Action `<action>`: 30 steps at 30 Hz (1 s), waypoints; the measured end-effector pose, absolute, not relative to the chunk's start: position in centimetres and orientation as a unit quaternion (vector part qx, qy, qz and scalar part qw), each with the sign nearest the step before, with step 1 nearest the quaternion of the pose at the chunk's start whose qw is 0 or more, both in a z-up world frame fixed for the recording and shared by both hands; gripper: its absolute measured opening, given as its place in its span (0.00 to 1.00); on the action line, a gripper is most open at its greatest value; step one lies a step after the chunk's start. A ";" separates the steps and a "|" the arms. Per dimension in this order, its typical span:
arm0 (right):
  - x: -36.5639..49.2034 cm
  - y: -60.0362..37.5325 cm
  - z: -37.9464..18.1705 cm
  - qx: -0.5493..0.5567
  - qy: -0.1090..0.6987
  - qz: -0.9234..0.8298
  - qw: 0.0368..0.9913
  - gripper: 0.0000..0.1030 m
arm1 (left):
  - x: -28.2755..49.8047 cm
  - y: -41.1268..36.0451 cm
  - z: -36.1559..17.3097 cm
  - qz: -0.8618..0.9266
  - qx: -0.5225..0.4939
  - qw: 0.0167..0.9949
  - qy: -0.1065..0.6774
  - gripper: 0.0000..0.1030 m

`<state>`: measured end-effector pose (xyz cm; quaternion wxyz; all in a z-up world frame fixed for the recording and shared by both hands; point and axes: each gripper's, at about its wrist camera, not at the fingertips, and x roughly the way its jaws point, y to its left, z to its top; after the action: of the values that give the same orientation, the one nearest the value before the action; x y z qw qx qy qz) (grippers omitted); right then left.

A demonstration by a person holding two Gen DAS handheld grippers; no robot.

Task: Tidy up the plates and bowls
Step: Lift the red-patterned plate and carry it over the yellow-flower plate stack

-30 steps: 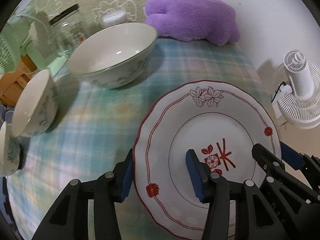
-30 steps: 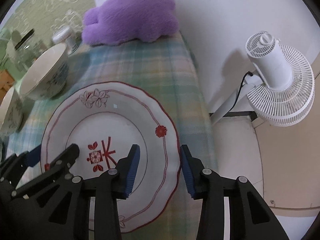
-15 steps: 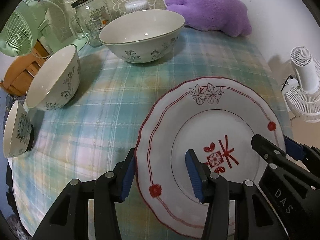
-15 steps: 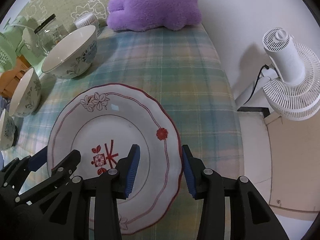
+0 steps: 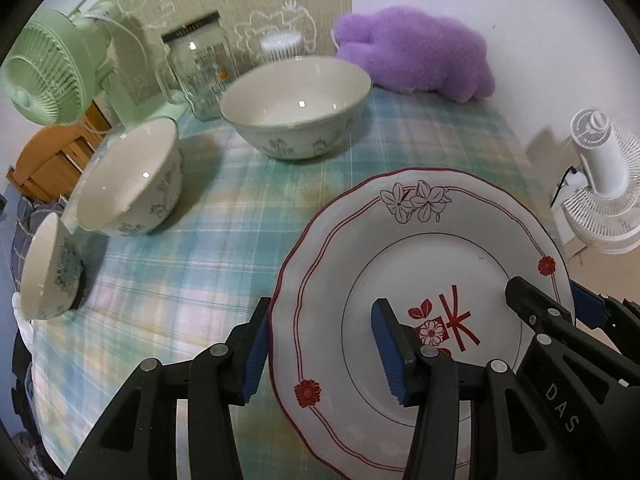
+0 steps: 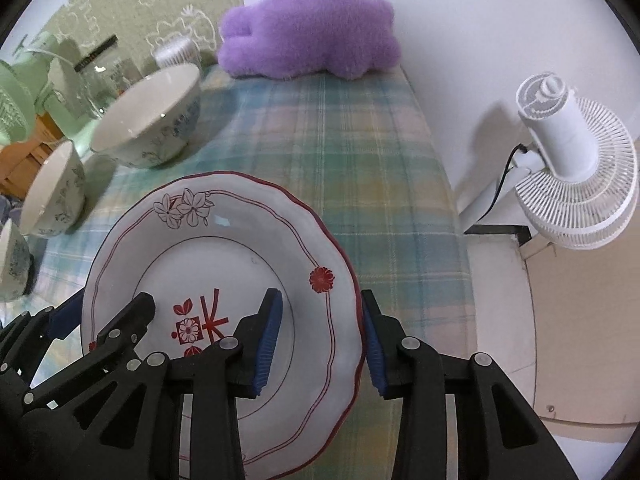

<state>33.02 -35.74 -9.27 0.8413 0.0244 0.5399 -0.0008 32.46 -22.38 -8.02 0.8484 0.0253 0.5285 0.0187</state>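
A white plate with red trim and flowers [image 5: 420, 248] [image 6: 224, 248] is held above the plaid tablecloth. My left gripper [image 5: 320, 348] straddles its left rim, one finger under it and one on top. My right gripper [image 6: 320, 340] straddles its right rim the same way. Each gripper shows in the other's view. A large floral bowl [image 5: 296, 108] [image 6: 148, 116] stands at the back. A medium bowl [image 5: 128, 176] [image 6: 52, 192] and a small bowl [image 5: 48, 268] [image 6: 12, 264] stand to the left.
A purple plush [image 5: 416, 56] [image 6: 308, 32] lies at the table's far edge. A glass jar [image 5: 200, 68] and a green fan [image 5: 48, 72] stand at the back left. A white fan [image 6: 568, 164] stands on the floor beyond the table's right edge.
Both grippers have lifted and drawn back with the plate between them. The view has risen, so the bowls and the jar show further off.
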 end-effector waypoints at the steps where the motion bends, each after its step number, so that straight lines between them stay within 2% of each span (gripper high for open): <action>1: 32.8 -35.7 -8.9 0.024 0.538 -0.002 0.843 0.41 | 32.0 -22.3 -7.5 0.016 0.026 0.851 0.524 0.49; 15: 25.6 -34.4 -2.2 0.030 0.494 -0.040 0.868 0.41 | 26.1 -20.9 -2.5 -0.022 0.028 0.873 0.486 0.49; 30: 16.2 -34.9 -2.3 0.044 0.508 -0.084 0.856 0.41 | 18.3 -21.9 -3.6 -0.071 0.039 0.858 0.508 0.49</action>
<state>16.24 -34.91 -2.31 0.8562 0.0438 0.5078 -0.0838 18.32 -21.87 -3.59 0.8576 0.0390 0.5079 -0.0707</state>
